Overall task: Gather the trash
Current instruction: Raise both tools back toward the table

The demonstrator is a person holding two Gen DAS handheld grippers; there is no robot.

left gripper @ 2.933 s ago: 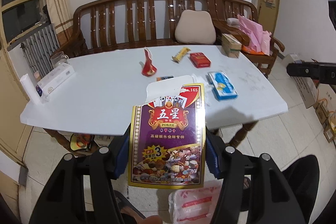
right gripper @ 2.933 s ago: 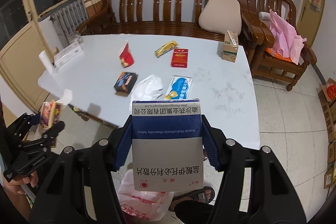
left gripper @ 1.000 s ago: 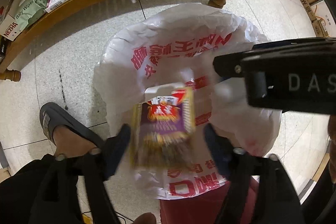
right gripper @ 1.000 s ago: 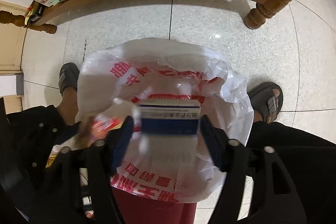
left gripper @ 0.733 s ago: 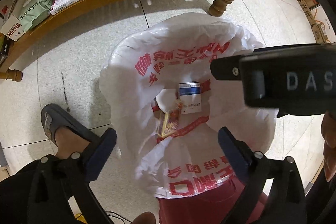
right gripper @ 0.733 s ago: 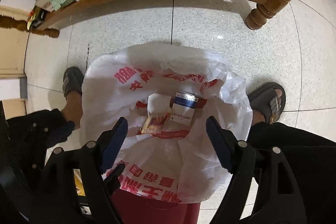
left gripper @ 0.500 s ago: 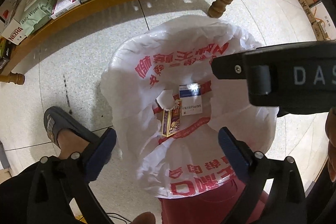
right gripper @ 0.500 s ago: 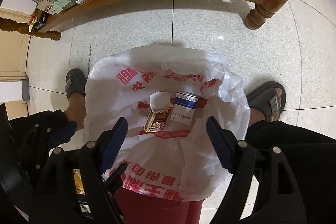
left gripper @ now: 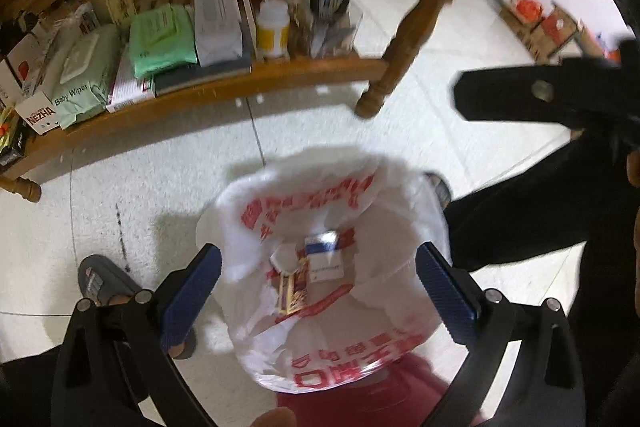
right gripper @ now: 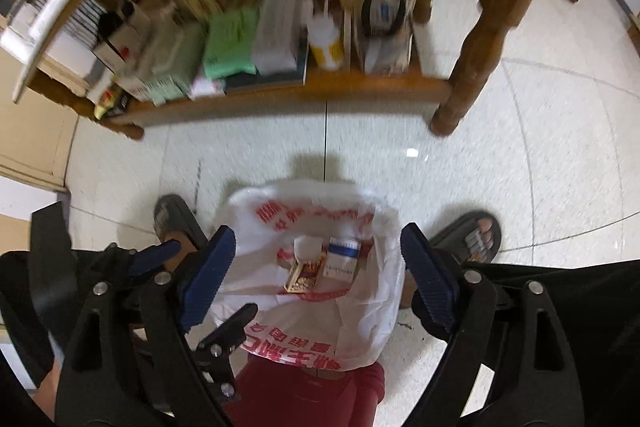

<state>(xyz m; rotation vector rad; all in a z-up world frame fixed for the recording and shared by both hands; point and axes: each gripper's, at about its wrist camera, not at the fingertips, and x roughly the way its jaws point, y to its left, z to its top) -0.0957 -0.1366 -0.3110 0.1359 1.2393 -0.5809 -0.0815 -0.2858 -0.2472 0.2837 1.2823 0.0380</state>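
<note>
Hanging over the thin white plastic bin liner printed with red characters (left gripper: 320,307), the left gripper (left gripper: 318,283) stands wide with nothing between its blue ribbed pads — released. Its jaws have just been opening; the frames show them empty. The liner sits in a dark red bin (left gripper: 360,387) on the pale tiled floor (left gripper: 140,187).

Inside the bag lie two pieces of collected trash, touching each other: on the left the flat purple-and-gold playing-card carton (left gripper: 294,287), on the right the white-and-blue medicine box (left gripper: 326,257). Both look like light, stiff cardboard, likely hollow and easy to crush; a grip across the broad flat faces, near the middle, would probably hold best, since glossy print may slip under a corner pinch. The liner itself is soft and would bunch if caught.

From the right wrist view the right gripper (right gripper: 316,263) is likewise spread and empty, its jaws having just widened, above the same carton (right gripper: 306,277) and box (right gripper: 340,259).
</note>
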